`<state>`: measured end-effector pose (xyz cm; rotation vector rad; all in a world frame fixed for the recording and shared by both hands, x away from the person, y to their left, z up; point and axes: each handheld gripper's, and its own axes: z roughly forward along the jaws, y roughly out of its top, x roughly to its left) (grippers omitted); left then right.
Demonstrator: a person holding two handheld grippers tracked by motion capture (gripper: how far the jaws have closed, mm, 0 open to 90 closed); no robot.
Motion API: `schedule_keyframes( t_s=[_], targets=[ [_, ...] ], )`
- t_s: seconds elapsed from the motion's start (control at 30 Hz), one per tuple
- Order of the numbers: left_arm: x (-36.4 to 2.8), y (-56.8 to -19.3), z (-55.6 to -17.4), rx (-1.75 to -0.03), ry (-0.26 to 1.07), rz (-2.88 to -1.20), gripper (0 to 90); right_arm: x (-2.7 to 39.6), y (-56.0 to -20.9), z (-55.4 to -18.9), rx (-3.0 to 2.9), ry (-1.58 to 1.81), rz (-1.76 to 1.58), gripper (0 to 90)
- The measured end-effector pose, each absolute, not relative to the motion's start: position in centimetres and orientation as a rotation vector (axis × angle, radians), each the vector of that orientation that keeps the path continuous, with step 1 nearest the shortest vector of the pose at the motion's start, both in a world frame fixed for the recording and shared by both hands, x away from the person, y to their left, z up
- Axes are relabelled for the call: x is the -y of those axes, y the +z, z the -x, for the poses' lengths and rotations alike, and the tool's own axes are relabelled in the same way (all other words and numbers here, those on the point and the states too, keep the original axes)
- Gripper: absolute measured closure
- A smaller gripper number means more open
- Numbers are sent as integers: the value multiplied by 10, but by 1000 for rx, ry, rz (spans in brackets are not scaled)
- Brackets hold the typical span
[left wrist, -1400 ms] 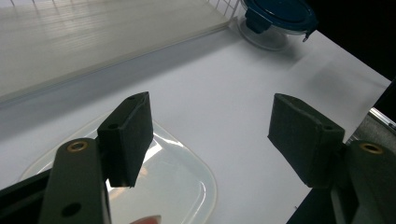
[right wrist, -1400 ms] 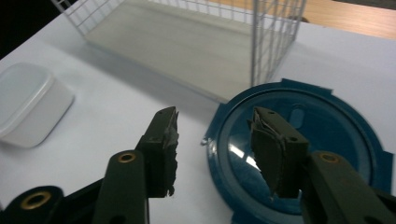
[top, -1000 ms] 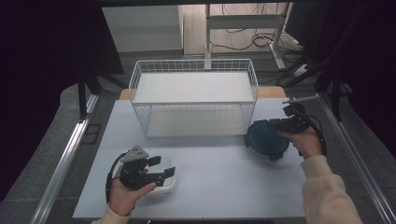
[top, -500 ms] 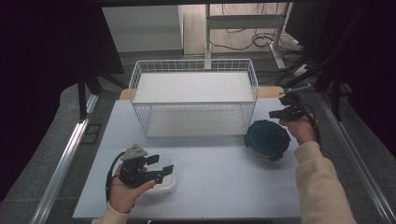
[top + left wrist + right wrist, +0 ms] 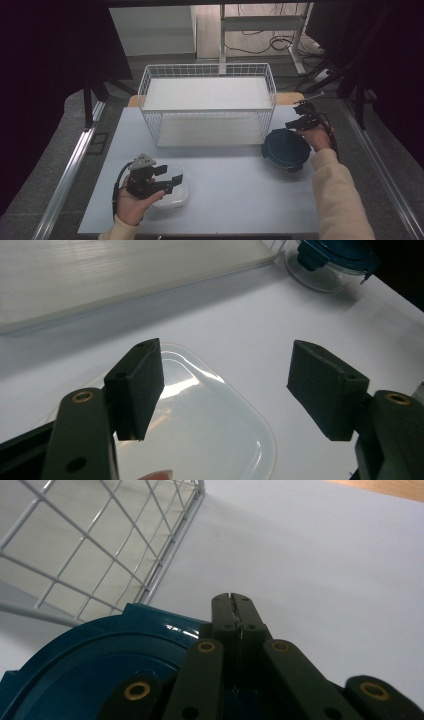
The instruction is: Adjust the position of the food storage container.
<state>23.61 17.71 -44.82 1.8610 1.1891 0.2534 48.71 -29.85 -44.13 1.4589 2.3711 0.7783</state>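
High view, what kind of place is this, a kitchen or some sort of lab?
Probably a lab or recording workspace, not a kitchen: a bare white table fenced by dark curtains, cables on the floor behind, and a person working hand-held grippers over it.

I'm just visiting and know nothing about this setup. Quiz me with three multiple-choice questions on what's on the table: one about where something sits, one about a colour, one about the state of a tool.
1. Where is the wire basket?
A. at the table's far side
B. beside the left hand
C. on the floor

2. What colour is the round container's lid?
A. red
B. dark blue
C. yellow

3. How do the left gripper's fingers stand?
A. closed
B. open above the clear lid
C. clamped on the basket

Answers: 1 A, the high view shows it beyond both hands. 2 B, both the high view and right gripper view show blue. 3 B, a wide gap separates them.
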Motion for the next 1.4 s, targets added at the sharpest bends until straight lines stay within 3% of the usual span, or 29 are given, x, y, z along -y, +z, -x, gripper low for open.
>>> schedule_keyframes(
  t_s=[0.47, 1.07, 1.4],
  targets=[
    [-174, -450, -237, -1183, 240, -1879, 305, 288, -438, -472, -2479, 781, -1358, 900],
    [-177, -450, -238, -1181, 242, -1875, 311, 299, -451, -491, -2424, 739, -1452, 900],
    [-174, -450, -237, -1171, 230, -1882, 311, 297, -455, -470, -2499, 655, -1418, 900]
  ],
)
